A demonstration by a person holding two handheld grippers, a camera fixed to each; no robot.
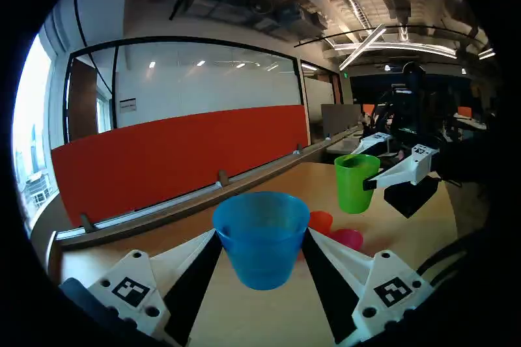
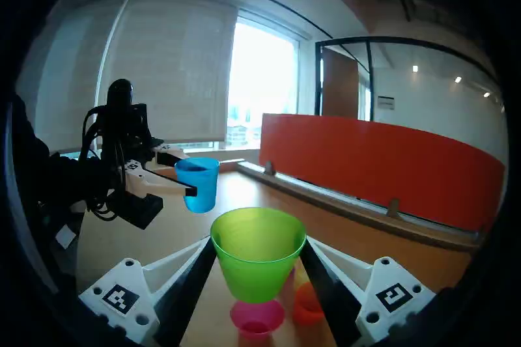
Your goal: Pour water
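My left gripper (image 1: 262,244) is shut on a blue cup (image 1: 261,238), held upright above the wooden table (image 1: 273,318). In the right gripper view the same blue cup (image 2: 197,183) hangs at the left in that gripper (image 2: 190,184), a dark sleeve behind it. A green cup (image 2: 258,251) sits upright between the fingers of my right gripper (image 2: 258,257), which is shut on it. From the left gripper view the green cup (image 1: 355,181) floats at the right, held by the right gripper (image 1: 365,174). I cannot see whether either cup holds water.
On the table below the cups stand a pink cup (image 2: 256,319) and an orange cup (image 2: 307,303), with something yellow behind. They show as orange (image 1: 320,221) and pink (image 1: 348,237) in the left gripper view. A red partition (image 1: 182,148) lines the desk's far edge.
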